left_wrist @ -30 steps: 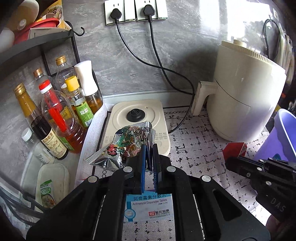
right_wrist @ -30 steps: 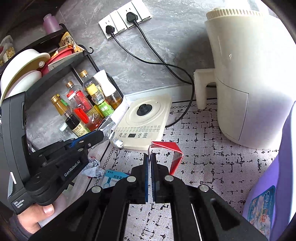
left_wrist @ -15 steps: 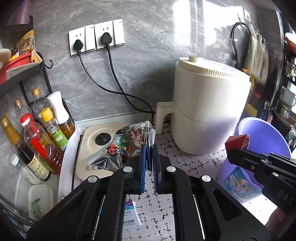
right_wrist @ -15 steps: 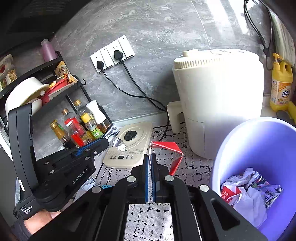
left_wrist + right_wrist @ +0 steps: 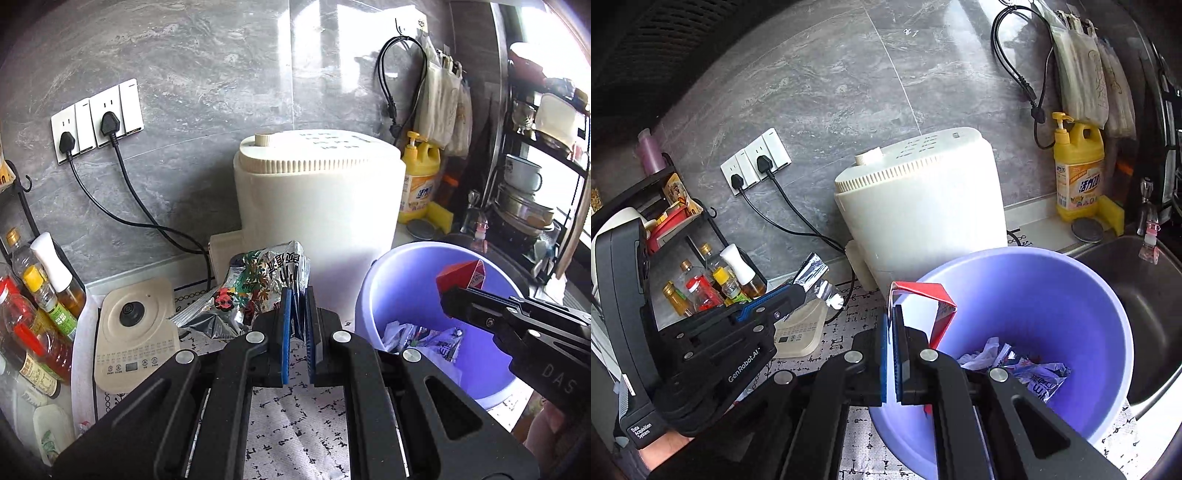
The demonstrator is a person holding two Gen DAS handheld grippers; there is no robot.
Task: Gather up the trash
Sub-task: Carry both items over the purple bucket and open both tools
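Both views are bright and mostly sharp at the centre, lit by daylight entering from the right side of the frame, where the left wrist view blows out to white at its upper right edge. Soft glare streaks cross the grey wall tiles (image 5: 207,81) near the top. Fisheye distortion bends straight lines toward the edges, and the corners fall into dark vignette with mild blur.

I'm at a home kitchen counter: grey stone-look wall with sockets (image 5: 96,119), a cream air fryer (image 5: 317,199), oil and sauce bottles (image 5: 713,284) on a rack, dish soap (image 5: 1078,173) beside the steel sink (image 5: 1137,295).
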